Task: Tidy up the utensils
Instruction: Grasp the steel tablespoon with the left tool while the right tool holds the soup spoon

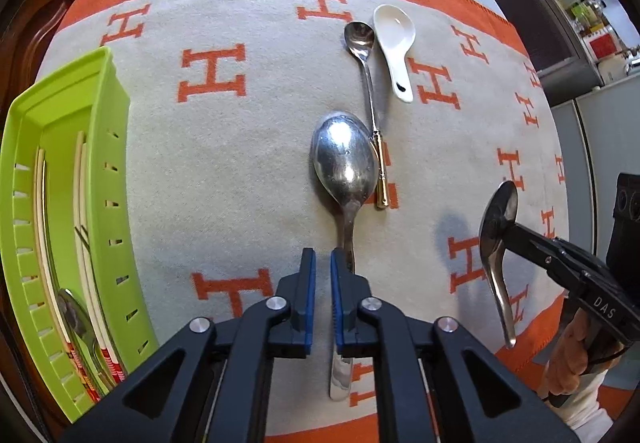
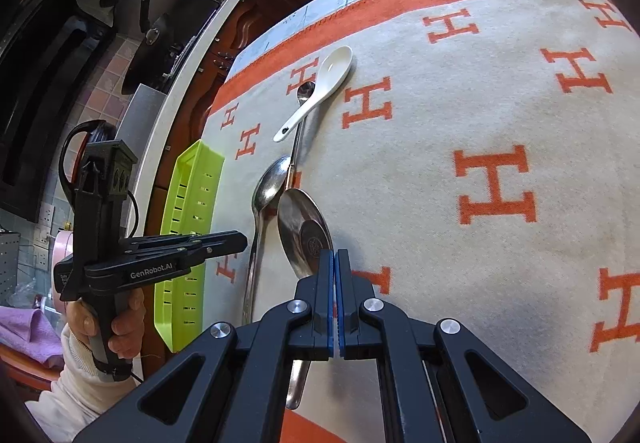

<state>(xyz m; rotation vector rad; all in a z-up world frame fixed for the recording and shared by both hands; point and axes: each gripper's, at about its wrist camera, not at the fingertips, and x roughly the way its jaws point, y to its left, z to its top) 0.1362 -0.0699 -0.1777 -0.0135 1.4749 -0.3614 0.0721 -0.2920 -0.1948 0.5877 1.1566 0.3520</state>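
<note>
My left gripper (image 1: 323, 257), nearly closed and empty, hangs beside the big spoon's (image 1: 345, 159) handle, which runs straight ahead.

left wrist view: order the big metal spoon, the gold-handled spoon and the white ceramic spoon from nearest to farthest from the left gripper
1. big metal spoon: its handle runs right under the left gripper, slightly to the right.
2. gold-handled spoon: just beyond, along the big spoon's right edge.
3. white ceramic spoon: farthest, right of the gold-handled spoon's bowl, toward the cloth's far orange border.
</note>
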